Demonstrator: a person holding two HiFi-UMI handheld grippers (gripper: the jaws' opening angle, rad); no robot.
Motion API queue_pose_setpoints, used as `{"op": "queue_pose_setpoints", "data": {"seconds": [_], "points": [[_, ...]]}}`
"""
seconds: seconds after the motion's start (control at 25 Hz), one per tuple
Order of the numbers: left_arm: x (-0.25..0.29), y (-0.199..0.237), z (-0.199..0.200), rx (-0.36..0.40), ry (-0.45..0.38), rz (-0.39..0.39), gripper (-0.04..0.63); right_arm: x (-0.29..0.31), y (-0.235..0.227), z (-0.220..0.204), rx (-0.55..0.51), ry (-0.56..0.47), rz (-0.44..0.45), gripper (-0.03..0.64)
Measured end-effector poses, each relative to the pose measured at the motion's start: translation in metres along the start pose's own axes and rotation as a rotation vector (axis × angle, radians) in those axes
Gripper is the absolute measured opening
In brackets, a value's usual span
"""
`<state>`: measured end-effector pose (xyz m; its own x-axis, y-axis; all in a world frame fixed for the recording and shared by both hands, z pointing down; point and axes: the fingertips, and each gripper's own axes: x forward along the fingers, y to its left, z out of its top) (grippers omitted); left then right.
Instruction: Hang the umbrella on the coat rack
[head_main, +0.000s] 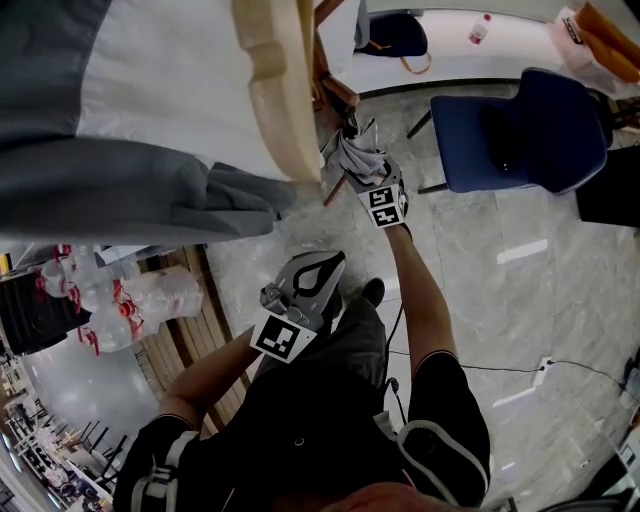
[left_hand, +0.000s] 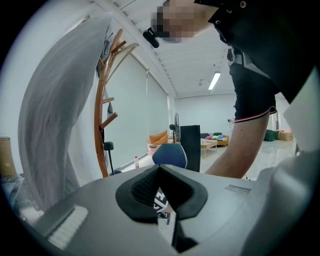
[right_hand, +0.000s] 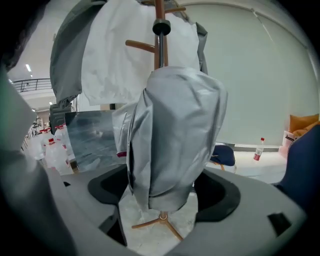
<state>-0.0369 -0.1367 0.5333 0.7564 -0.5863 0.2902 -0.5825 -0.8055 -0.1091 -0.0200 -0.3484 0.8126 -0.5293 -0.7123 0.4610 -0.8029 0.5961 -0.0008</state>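
Currently the right gripper (head_main: 362, 172) is sitting with its jaws spread wide. The folded grey umbrella (right_hand: 172, 140) is hanging between them, and neither pad looks to be pressing on the fabric. In the right gripper view the umbrella is lying right against the wooden pole of the coat rack (right_hand: 159, 50), under the grey and white garment (right_hand: 115, 60) and above the rack's splayed feet (right_hand: 162, 220). Whatever is carrying its top end is hidden behind the fabric.

The left gripper (head_main: 305, 285) is holding nearer the person, well apart from the rack, with its jaws pressed together and nothing between them. A scrap of black-and-white marker print is showing through the notch in the left gripper view, too cropped to read.

Writing: only square marker patterns are showing on the two cubes (head_main: 385, 205) (head_main: 283, 338), with no readable letters. The water bottles (head_main: 110, 300) on the left are wearing red labels, and so is the single bottle (right_hand: 258, 148) on the far right. Print on all of them is too small to read.

The blue chair (head_main: 515, 135) is standing to the right of the rack
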Motion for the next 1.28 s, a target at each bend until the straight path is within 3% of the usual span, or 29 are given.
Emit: {"op": "queue_pose_setpoints", "data": {"seconds": [0.32,0.68,1.04,1.28], "points": [[0.0,-0.008,0.007,0.0,-0.011,-0.002,0.0,-0.02,0.002,0.008,0.006,-0.024,0.008,0.494],[-0.003,-0.01,0.013,0.023,-0.022,0.002,0.0,-0.06,0.003,0.029,0.016,-0.085,0.014,0.488],[-0.008,-0.013,0.031,0.049,-0.053,0.022,0.0,-0.126,-0.002,0.063,-0.003,-0.14,-0.005,0.426],[-0.015,-0.015,0.042,0.057,-0.068,0.039,0.0,-0.172,-0.005,0.091,-0.004,-0.191,-0.035,0.303]]}}
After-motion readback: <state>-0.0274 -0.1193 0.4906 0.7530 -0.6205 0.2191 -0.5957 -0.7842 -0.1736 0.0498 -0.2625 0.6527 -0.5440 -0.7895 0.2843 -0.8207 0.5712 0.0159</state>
